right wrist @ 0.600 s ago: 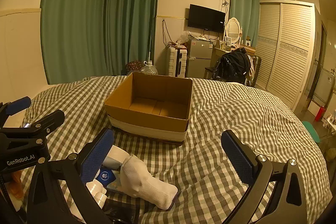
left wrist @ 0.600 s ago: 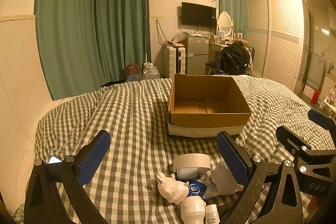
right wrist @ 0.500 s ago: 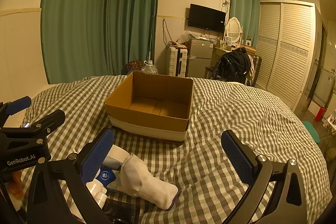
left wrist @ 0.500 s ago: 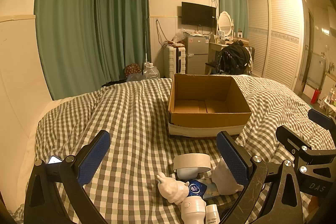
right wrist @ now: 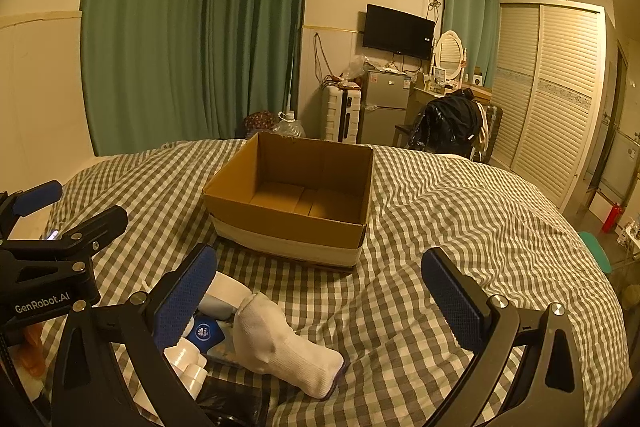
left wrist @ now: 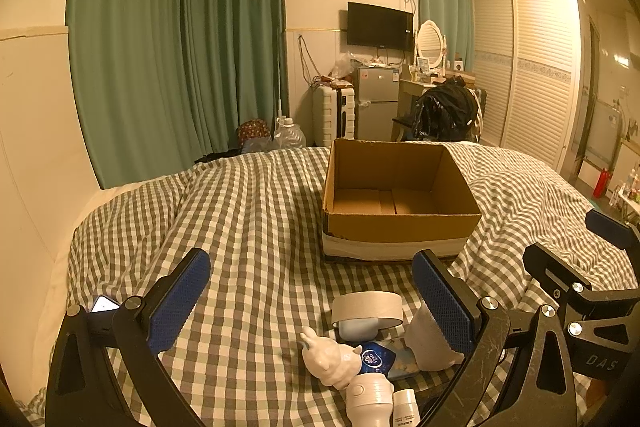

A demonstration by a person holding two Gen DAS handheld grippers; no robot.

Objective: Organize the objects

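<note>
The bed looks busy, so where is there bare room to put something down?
The cardboard box is empty inside. Bare checked blanket lies right of the box, and also left of it toward the green curtain. It is crowded in front of the box: tape roll, white sock, white figurine.

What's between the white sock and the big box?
Only bare checkered blanket lies between the white sock and the cardboard box; the right wrist view shows it best.
</note>
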